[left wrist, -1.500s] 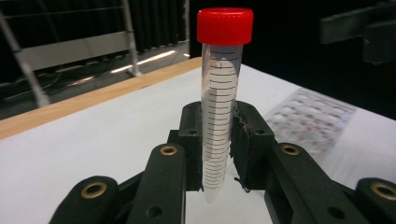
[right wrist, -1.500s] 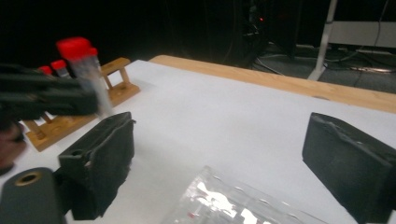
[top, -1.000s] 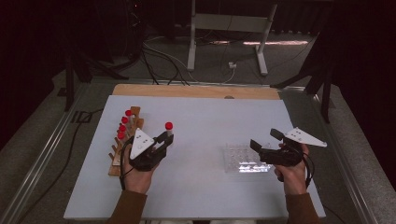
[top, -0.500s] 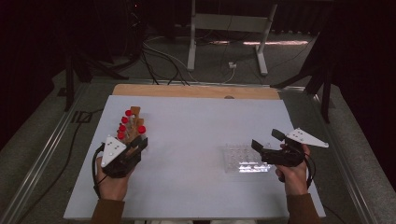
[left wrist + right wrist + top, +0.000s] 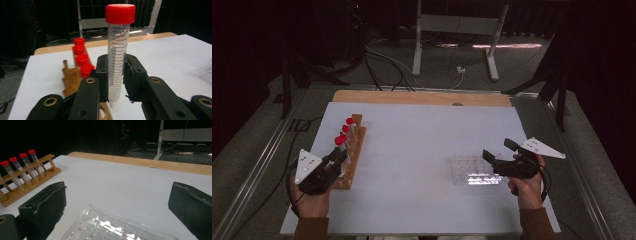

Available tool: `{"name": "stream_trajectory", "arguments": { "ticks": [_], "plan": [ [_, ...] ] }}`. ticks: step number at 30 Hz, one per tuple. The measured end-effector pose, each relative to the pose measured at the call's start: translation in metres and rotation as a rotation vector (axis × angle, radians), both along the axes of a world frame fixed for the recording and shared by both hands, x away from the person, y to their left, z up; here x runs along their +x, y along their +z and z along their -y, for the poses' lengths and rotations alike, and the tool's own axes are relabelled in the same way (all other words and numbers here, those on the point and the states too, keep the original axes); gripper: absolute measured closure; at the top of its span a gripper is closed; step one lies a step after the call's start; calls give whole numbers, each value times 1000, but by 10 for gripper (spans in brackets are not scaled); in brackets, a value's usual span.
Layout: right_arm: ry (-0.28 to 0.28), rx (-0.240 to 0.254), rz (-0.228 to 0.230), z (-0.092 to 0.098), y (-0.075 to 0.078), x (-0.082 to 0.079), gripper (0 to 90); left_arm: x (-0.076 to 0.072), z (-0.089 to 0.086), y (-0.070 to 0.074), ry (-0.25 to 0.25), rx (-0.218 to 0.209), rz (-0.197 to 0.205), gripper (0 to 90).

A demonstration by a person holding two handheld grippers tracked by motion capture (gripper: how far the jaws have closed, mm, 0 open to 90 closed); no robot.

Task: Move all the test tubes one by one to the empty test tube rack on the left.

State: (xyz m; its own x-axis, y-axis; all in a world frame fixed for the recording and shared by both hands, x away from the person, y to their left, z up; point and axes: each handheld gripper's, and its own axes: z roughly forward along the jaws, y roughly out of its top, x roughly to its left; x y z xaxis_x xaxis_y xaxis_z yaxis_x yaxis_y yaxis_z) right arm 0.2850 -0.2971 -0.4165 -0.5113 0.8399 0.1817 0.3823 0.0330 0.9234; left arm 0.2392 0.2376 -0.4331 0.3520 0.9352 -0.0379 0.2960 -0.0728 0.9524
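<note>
The left gripper [image 5: 117, 82] is clenched on a clear, red-capped tube [image 5: 118, 52], which stands upright between its pads with the pointed tip just below them. In the high view this gripper [image 5: 337, 157] sits at the near end of the wooden rack [image 5: 352, 155], at the left of the white surface [image 5: 422, 140]. The rack carries four more red-capped tubes [image 5: 81, 56] in a row, just beside the held tube. The right gripper [image 5: 499, 154] is released, its jaws standing wide apart with nothing between them, hovering at the edge of a clear plastic well plate [image 5: 472, 170] that lies flat on the surface, well apart from the rack
</note>
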Motion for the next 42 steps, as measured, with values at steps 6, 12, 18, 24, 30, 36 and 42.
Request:
{"name": "stream_trajectory", "arguments": {
  "ticks": [6,12,18,24,30,36,42],
  "plan": [
    [-2,4,2,1,1,0,12,0,-12,-10,38,5,-28,758],
    [2,1,2,0,0,0,12,4,-15,-23,30,29,-83,758],
    [3,3,4,1,0,-1,12,7,-10,-30,19,70,-119,755],
    [1,5,5,1,1,-1,12,5,-11,-36,21,88,-138,751],
    [2,4,6,1,1,-1,12,3,-13,-38,17,90,-145,748],
    [1,5,9,1,1,-1,12,3,-13,-38,17,88,-147,738],
    [1,5,12,1,1,-2,12,3,-13,-38,14,83,-148,719]
  ]
}}
